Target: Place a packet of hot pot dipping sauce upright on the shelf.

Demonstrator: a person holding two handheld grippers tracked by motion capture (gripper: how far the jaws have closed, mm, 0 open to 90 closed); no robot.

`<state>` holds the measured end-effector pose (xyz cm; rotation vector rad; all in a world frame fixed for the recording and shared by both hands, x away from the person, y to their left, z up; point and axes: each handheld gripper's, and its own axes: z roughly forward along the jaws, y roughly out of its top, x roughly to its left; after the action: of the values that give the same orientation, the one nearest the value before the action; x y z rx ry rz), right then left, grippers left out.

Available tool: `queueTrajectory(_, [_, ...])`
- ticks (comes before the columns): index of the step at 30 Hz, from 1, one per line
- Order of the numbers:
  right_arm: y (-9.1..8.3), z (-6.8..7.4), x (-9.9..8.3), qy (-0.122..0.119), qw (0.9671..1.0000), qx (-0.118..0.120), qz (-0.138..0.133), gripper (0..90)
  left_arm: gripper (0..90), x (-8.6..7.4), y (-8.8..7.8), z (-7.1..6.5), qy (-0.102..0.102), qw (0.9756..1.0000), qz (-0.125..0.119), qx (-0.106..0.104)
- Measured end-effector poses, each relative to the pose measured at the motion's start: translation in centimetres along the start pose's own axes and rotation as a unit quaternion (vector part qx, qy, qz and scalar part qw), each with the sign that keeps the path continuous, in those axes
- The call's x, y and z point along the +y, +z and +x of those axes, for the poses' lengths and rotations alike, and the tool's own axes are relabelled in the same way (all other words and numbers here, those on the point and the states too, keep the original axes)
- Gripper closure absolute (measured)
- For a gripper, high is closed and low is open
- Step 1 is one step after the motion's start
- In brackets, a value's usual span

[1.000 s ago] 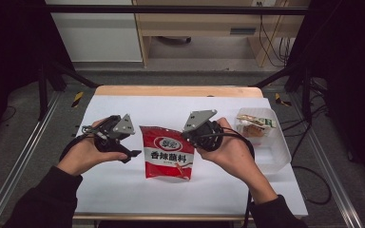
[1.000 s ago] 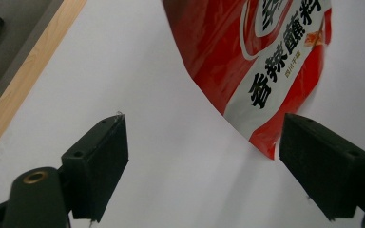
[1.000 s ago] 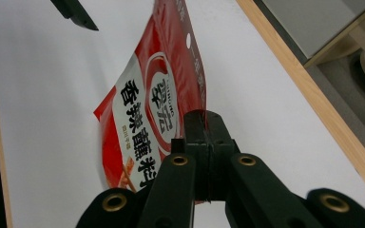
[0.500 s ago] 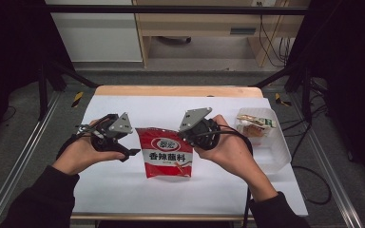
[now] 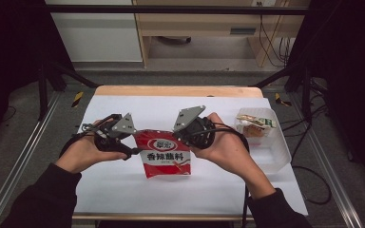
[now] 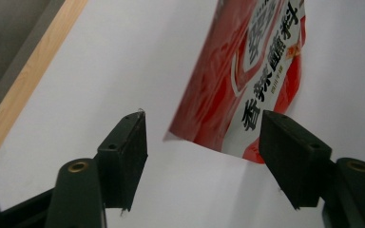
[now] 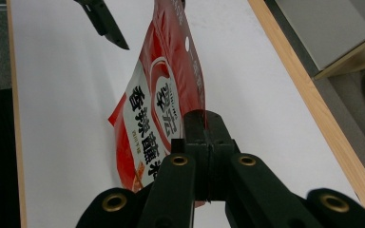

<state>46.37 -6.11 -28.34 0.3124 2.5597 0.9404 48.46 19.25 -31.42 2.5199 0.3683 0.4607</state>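
Note:
A red snack packet [image 5: 164,154] with white Chinese lettering is held partly raised over the white table top [image 5: 123,185] at the centre. My right gripper [image 5: 184,137] is shut on the packet's top right edge; in the right gripper view the closed jaws [image 7: 204,121] pinch the red film [image 7: 171,71], which hangs away from them. My left gripper [image 5: 132,143] stands open at the packet's top left corner. Seen from the left gripper, its tips [image 6: 204,123] flank that corner [image 6: 237,80] without touching it.
A clear plastic tub [image 5: 271,152] holding a few small packets [image 5: 254,124] stands at the right of the table. The wooden far edge [image 5: 176,90] and metal frame rails [image 5: 24,152] border the table. The left gripper's jaw [image 7: 104,19] reaches in at the top of the right gripper view.
My right gripper has shifted slightly left with the packet's edge in it. The left gripper has barely moved and stays open at the packet's left corner.

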Motion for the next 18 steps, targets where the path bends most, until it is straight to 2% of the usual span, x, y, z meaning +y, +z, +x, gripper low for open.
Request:
queueTrajectory(1, [0.0,0.0,0.0,-0.003,1.0,0.001,0.002,90.0,37.0,0.0,0.0,0.0,0.0,1.0,0.0,0.0])
queueTrajectory(2, [-0.1,0.0,0.0,-0.002,1.0,0.002,0.002,90.0,38.8,0.2,-0.1,0.1,-0.002,0.9999,-0.01,-0.005])
queueTrajectory(5, [-0.2,0.0,0.1,-0.004,1.0,0.005,0.004,90.0,47.2,0.4,-0.2,0.3,-0.005,0.9999,-0.014,-0.007])
queueTrajectory(9, [-0.2,0.1,0.2,-0.001,0.9999,0.011,0.005,90.0,59.1,0.8,-0.1,0.4,-0.006,0.9996,-0.018,-0.019])
queueTrajectory(13, [-0.4,0.1,0.2,-0.009,0.9997,0.018,0.012,90.0,73.8,1.4,0.4,0.3,-0.01,0.9997,-0.008,-0.022])
queueTrajectory(14, [-0.4,0.1,0.1,-0.005,0.9997,0.019,0.014,90.0,78.5,1.7,0.5,0.0,-0.007,0.9994,0.001,-0.033])
queueTrajectory(15, [-0.4,0.1,0.1,-0.005,0.9997,0.019,0.014,90.0,83.2,1.7,0.5,0.0,-0.007,0.9994,0.001,-0.033])
queueTrajectory(16, [-0.6,0.0,0.0,-0.007,0.9995,0.023,0.019,90.0,87.1,2.0,0.4,-0.3,0.002,0.9994,0.003,-0.036])
queueTrajectory(18, [-0.6,0.0,-0.1,-0.003,0.9996,0.023,0.017,90.0,89.7,2.1,0.4,-0.4,0.005,0.9993,0.004,-0.036])
